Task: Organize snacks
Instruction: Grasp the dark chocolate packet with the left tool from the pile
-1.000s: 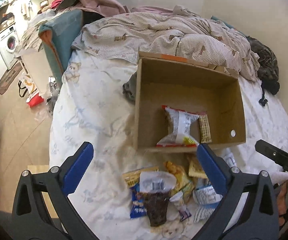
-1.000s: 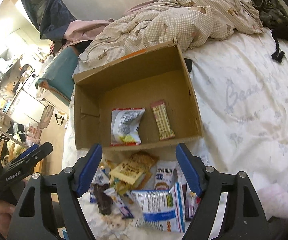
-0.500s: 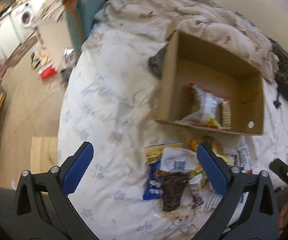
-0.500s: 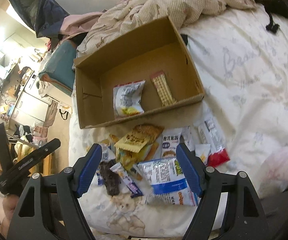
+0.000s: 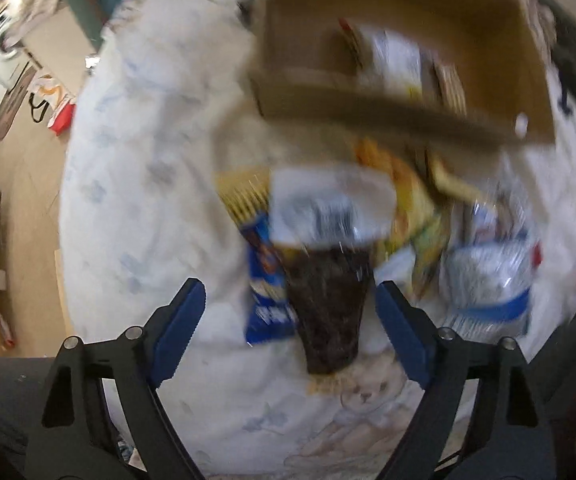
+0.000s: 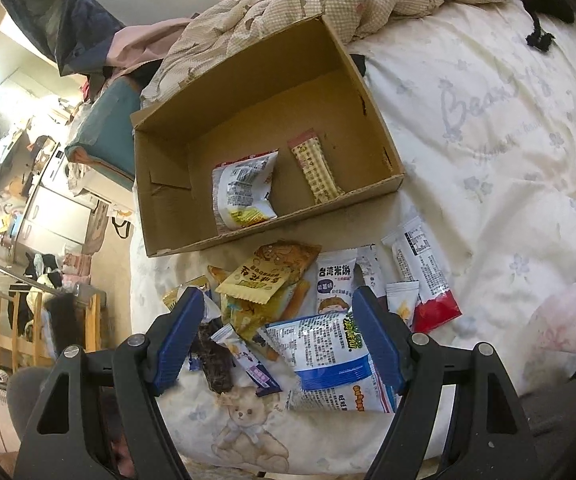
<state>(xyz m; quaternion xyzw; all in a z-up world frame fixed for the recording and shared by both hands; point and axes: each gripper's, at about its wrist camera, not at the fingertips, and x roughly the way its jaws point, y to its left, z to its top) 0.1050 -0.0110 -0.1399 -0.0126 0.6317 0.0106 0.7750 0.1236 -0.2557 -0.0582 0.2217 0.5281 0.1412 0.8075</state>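
Both tongs spread wide, nothing pinched. Left gripper [image 5: 290, 316] hangs over the dark snack packet [image 5: 328, 312], view blurred w/ motion. Right gripper [image 6: 277, 330] sits above the blue-white rice cracker bag [image 6: 328, 360]. Snack pile lies on the bedsheet [image 6: 488, 140] just in front of the cardboard box [image 6: 175, 184], which already holds a white chip bag [image 6: 243, 192] & wafer bar [image 6: 316, 172]. Best: slow down, straddle one packet edge, pinch only the top one, then lift clear.

1 box [image 6: 175, 152], 2 packets [image 6: 243, 196] inside
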